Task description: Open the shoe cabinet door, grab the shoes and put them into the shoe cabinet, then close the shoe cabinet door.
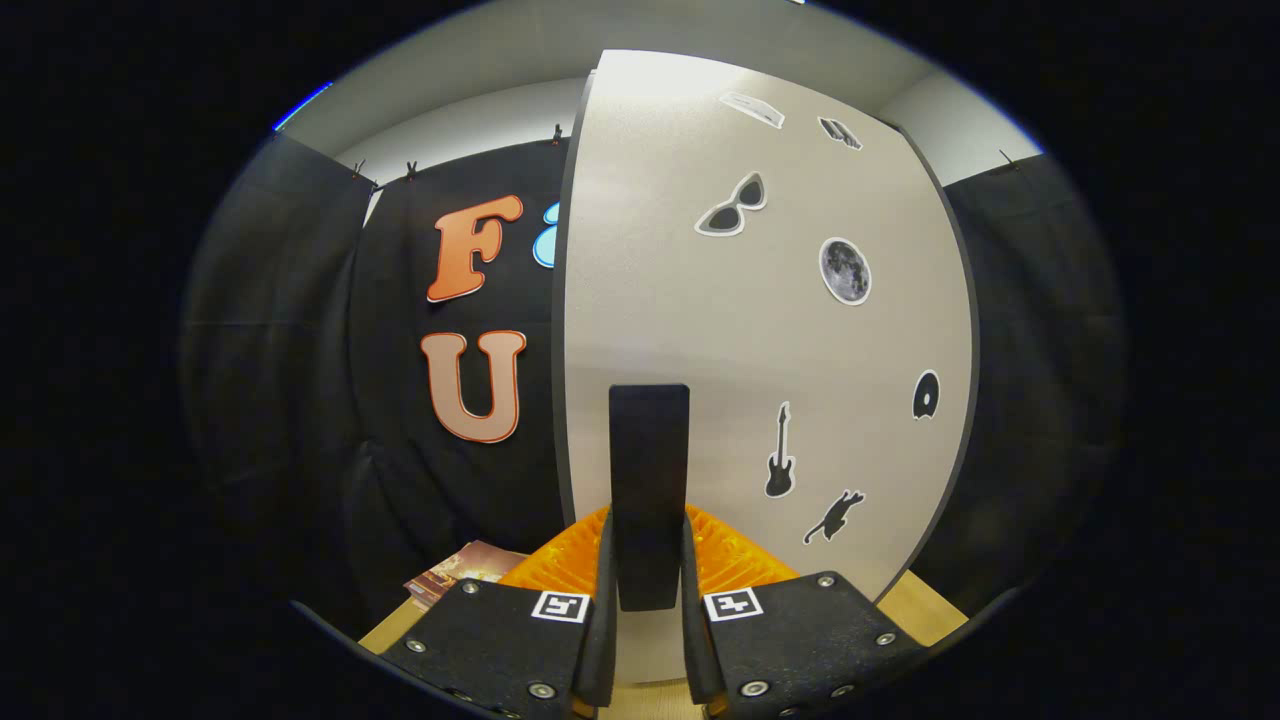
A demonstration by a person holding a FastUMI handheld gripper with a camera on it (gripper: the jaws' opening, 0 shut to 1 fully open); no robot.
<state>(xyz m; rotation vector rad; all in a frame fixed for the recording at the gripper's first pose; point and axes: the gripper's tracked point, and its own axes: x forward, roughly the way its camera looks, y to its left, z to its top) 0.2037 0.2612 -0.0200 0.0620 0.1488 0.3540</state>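
Cabinet door (760,330) handle (649,480) clamped between tool (648,600) fingers.

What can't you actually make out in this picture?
- Cabinet inside and shoes, gripper view: the door covers whatever lies behind it.
- Handle: its lower end sits between the fingers of the hand-held gripper, which appear to be closed on it; true contact is unclear.
- Orange ribbed thing: mostly hidden by the fingers and the handle.
- Booklet: partly hidden by the left finger.
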